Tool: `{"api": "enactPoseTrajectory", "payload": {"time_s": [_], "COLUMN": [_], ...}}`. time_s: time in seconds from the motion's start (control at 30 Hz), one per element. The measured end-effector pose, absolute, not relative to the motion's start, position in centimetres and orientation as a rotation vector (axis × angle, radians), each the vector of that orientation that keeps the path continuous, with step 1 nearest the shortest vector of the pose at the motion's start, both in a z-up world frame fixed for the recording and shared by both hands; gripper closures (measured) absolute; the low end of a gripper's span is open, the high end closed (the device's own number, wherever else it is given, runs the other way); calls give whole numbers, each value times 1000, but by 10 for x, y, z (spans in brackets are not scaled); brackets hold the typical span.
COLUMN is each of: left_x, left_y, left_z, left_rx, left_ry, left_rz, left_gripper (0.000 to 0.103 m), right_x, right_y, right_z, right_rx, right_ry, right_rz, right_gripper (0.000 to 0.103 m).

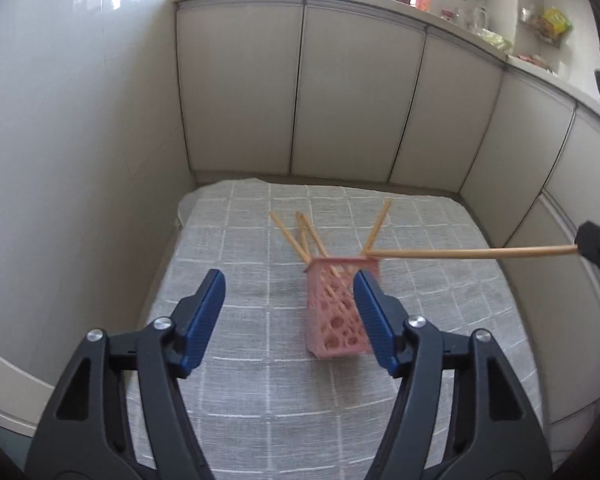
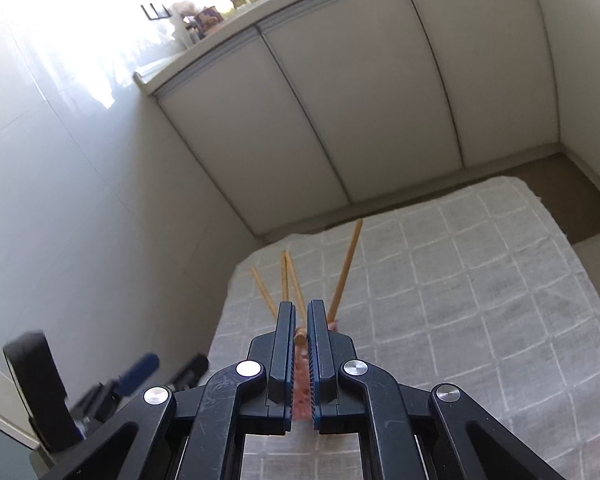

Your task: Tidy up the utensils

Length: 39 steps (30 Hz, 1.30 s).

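Observation:
A pink perforated utensil holder [image 1: 337, 312] stands on the grey checked cloth [image 1: 260, 400], with several wooden chopsticks [image 1: 300, 236] leaning out of it. My left gripper [image 1: 290, 312] is open and empty, just in front of the holder; its right pad overlaps the holder's right side. My right gripper [image 2: 300, 328] is shut on one wooden chopstick [image 2: 300, 337], seen end-on between the pads. In the left wrist view that chopstick [image 1: 472, 254] runs nearly level from the right gripper [image 1: 598, 246] at the right edge, its tip at the holder's rim. The holder [image 2: 301, 396] shows only as pink between the right pads.
The table sits in a corner, with a white wall [image 1: 80, 180] on the left and cabinet doors [image 1: 300, 92] behind. A counter ledge [image 1: 440, 12] with small items runs above the cabinets. The left gripper [image 2: 136, 372] shows at lower left in the right wrist view.

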<state>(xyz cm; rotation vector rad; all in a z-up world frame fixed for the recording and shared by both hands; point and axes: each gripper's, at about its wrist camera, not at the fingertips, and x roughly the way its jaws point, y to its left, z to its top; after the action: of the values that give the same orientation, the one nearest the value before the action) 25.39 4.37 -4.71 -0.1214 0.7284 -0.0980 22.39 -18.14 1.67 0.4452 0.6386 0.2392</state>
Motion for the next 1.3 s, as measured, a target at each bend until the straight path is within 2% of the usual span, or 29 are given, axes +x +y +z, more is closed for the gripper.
{"api": "enactPoseTrajectory", "payload": {"time_s": [0.07,0.2,0.53,0.77,1.07,1.3], "left_x": [254,258,247,231,196,180], "left_y": [46,39,38,32,25,25], "left_z": [-58,-73,-69,-64,-62,-67], "left_rx": [-185,-118,-131,-95,-59,-53], "left_ry": [758,810,819,820,842,863], "left_rz": [-146,-141,-136,-151,-161,-155], "left_gripper": [37,37,37,36,34,31], "right_x": [227,229,220,201,195,196], "right_y": [-187,-195,-194,-199,-216,-232], "right_z": [19,21,21,21,-40,-74], "right_rx": [427,393,358,436,611,667], "right_ry": [641,638,669,743,943,1022], "right_rz": [236,205,210,293,325,279], "right_gripper": [98,99,99,99,98,98]}}
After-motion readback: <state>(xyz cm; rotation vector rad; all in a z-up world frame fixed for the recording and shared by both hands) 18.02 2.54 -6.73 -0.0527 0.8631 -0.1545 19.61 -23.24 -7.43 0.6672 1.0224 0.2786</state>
